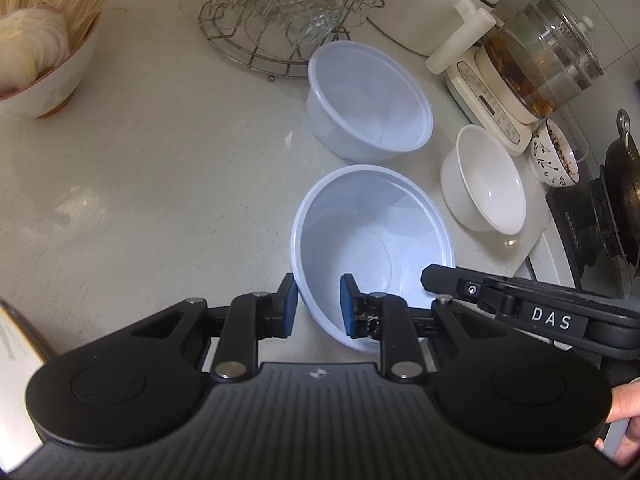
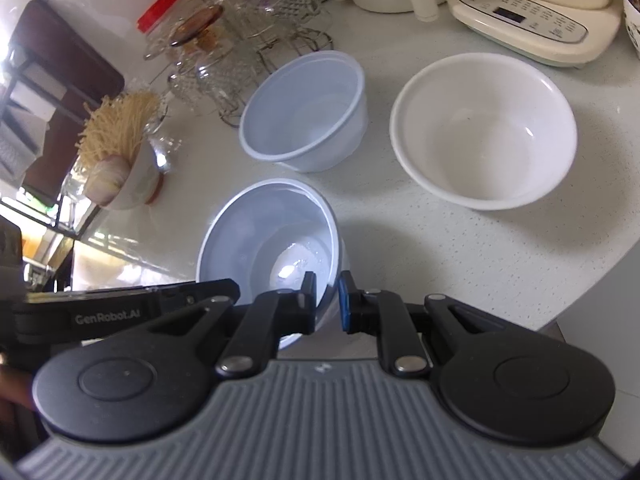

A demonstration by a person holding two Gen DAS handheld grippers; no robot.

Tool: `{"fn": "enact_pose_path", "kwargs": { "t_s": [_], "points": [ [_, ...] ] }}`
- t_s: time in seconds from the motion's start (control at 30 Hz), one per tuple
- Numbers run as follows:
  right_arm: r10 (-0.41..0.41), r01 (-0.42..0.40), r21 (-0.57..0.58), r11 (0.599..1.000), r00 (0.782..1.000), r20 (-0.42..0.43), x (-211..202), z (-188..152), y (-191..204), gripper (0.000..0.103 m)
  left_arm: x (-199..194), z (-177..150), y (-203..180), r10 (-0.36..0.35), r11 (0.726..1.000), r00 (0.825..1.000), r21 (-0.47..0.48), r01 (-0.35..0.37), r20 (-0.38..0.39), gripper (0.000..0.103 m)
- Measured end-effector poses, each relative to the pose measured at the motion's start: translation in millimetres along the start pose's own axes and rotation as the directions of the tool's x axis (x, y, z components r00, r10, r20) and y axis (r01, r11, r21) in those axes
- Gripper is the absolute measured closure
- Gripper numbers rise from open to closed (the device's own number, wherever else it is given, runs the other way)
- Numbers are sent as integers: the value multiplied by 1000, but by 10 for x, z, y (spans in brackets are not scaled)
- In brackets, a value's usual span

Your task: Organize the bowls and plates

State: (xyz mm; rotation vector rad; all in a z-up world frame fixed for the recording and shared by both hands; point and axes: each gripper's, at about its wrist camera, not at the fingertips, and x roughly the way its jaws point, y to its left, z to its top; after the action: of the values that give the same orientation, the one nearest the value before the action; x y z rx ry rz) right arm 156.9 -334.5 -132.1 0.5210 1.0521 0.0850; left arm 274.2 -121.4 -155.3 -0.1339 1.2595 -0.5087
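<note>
A translucent plastic bowl (image 1: 372, 240) sits nearest on the white counter; it also shows in the right wrist view (image 2: 268, 240). My left gripper (image 1: 319, 306) straddles its near-left rim, one finger outside and one inside, with a gap still showing. My right gripper (image 2: 327, 302) is closed on its near-right rim. A second plastic bowl (image 1: 368, 100) (image 2: 308, 116) stands behind it. A white ceramic bowl (image 1: 486, 184) (image 2: 484, 128) sits to the right.
A wire rack of glass cups (image 1: 280, 8) (image 2: 240, 40) stands at the back. A bowl of noodles (image 1: 40, 48) (image 2: 120, 152) is at the left. A kettle base (image 1: 504, 88) (image 2: 532, 12), a patterned bowl (image 1: 554, 156) and a stove (image 1: 608, 208) are at the right. The counter edge (image 2: 580, 292) runs at the right.
</note>
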Motion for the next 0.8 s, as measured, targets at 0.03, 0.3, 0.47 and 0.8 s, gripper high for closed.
{"fn": "enact_pose_path", "kwargs": {
  "t_s": [0.03,0.3,0.47,0.8],
  "points": [
    [1,-1,-7,1000,1000,-4,3,-4,20,89,-21,-12,3,6,1000,1000,3,-6,1,77],
    [14,-15,-12,1000,999,-43,105,-41,128,89,-105,-66,109,38,999,999,11,-38,-3,77],
    [13,-14,-14,1000,999,-46,134,-64,190,89,-120,-81,151,42,999,999,16,-42,-10,76],
    [29,-28,12,1000,999,-43,152,-71,231,86,-115,-95,205,44,999,999,23,-44,-25,76]
  ]
}}
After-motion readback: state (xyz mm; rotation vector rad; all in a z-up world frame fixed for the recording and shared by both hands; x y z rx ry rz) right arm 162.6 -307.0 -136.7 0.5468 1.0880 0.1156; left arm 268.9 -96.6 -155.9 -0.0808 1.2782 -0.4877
